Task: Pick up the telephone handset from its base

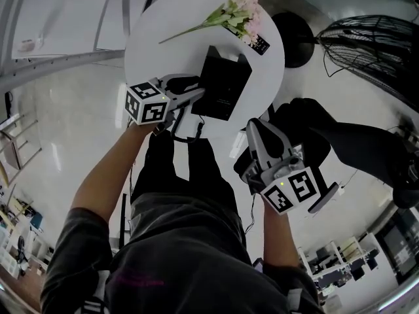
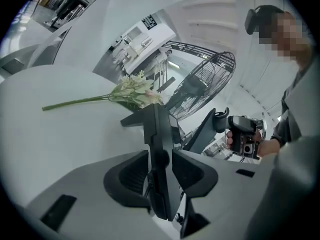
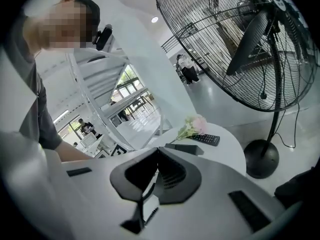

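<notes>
So: grasp step. Left gripper (image 2: 161, 170) wide open, straddling the handset (image 2: 157, 129) on its base (image 1: 226, 84); pads probably not clamping yet. Right gripper (image 3: 158, 154) closed, empty, off-table. Next: squeeze, lift straight up.

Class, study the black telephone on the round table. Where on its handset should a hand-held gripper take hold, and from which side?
Probably the handset at mid-length, pads across its narrow thickness, which fits between the jaws. Come in low over the table from the left edge of the telephone, as the left hand-held gripper does: the handset lies there, coiled cord below.
</notes>
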